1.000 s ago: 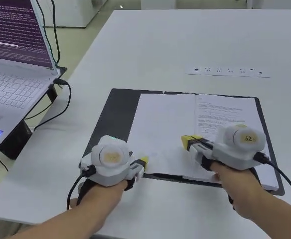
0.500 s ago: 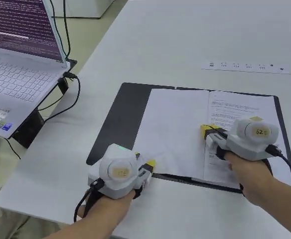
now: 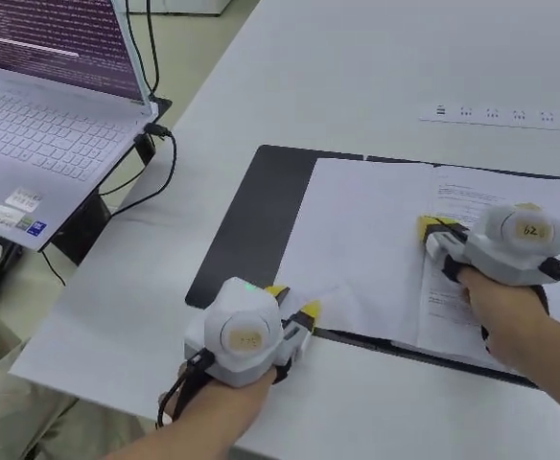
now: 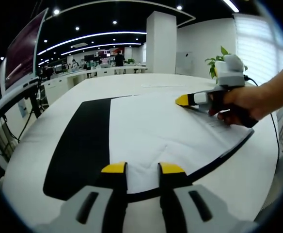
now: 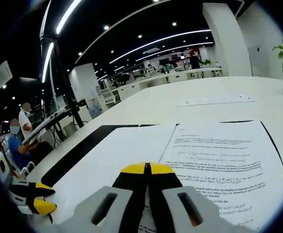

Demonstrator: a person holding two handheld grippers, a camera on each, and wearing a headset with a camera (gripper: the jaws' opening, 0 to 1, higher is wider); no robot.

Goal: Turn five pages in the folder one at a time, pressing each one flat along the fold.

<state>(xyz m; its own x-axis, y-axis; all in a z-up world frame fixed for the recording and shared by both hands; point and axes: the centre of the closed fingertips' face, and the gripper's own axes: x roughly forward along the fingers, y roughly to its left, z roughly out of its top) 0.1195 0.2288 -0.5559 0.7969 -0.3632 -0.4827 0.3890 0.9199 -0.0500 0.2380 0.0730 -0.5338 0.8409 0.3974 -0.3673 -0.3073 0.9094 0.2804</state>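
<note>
The open folder [image 3: 251,220] lies flat, its black cover showing on the left. A blank white page [image 3: 357,240] rests on that cover, and a printed page [image 3: 481,206] lies to its right. My right gripper [image 3: 433,230] is shut, its yellow tips [image 5: 147,168] down on the fold between the two pages [image 5: 219,145]. My left gripper [image 3: 294,300] sits at the near edge of the blank page [image 4: 146,126]. Its jaws [image 4: 143,168] are slightly apart over that edge. The right gripper [image 4: 185,100] also shows across the page in the left gripper view.
An open laptop [image 3: 59,105] on a stand sits at the far left, with cables [image 3: 151,187] trailing toward the folder. A white power strip [image 3: 510,115] lies beyond the folder. The table edge [image 3: 88,307] runs close on the left.
My right gripper has slid away from me along the fold, staying shut. The left gripper has stayed at the page's near edge. The head camera has shifted.
</note>
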